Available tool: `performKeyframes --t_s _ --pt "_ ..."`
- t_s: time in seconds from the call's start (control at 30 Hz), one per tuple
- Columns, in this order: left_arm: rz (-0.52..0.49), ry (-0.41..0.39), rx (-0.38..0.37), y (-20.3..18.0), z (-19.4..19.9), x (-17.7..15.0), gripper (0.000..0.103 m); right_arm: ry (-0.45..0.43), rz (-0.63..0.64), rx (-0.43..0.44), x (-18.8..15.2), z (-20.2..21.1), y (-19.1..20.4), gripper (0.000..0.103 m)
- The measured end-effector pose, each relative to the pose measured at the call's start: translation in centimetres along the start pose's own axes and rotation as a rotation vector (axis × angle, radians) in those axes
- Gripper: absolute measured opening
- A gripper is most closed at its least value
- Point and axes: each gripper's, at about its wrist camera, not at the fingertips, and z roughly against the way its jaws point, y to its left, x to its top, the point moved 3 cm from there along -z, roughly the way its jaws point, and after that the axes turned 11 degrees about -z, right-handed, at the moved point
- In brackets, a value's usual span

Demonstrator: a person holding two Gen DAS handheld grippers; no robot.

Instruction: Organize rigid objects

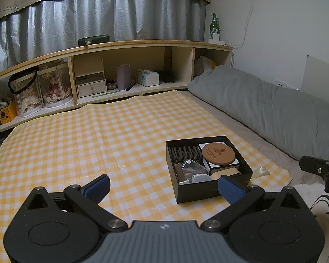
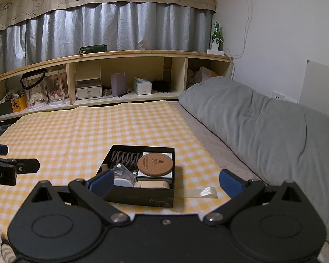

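A black open box (image 1: 212,191) (image 2: 140,198) sits on the yellow checked cloth (image 1: 98,135) (image 2: 76,131). Inside lie a round cork coaster (image 1: 218,154) (image 2: 155,164) on a white box, a row of dark clips (image 1: 184,152) (image 2: 126,156), a clear case (image 1: 192,166) (image 2: 122,172) and a beige case (image 2: 152,184). My left gripper (image 1: 163,187) is open, empty, just left of and nearer than the box. My right gripper (image 2: 164,183) is open, empty, its fingers standing on either side of the box's near edge.
A clear plastic strip (image 2: 200,192) (image 1: 261,171) lies right of the box. A grey pillow (image 1: 263,107) (image 2: 263,122) runs along the right. A wooden shelf (image 1: 129,43) (image 2: 129,53) with doll cases, a tissue box and a green bottle (image 2: 217,36) stands behind.
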Motion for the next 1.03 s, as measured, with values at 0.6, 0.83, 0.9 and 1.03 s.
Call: performKeyframes --t_s 0.6,0.83,0.9,1.03 --pt "-0.007 -0.001 0.001 0.09 0.21 -0.03 0.103 -0.001 0.001 0.001 -0.03 -0.03 -0.02 0.103" --pt "-0.006 -0.002 -0.002 0.24 0.18 -0.09 0.103 0.0 0.001 0.002 -0.05 0.0 -0.01 0.103" --pt "-0.006 -0.002 0.002 0.21 0.2 -0.12 0.103 0.0 0.0 0.002 -0.04 0.0 -0.02 0.103" --pt "0.006 0.001 0.006 0.43 0.19 -0.18 0.103 0.001 0.0 0.002 -0.04 -0.01 -0.01 0.103"
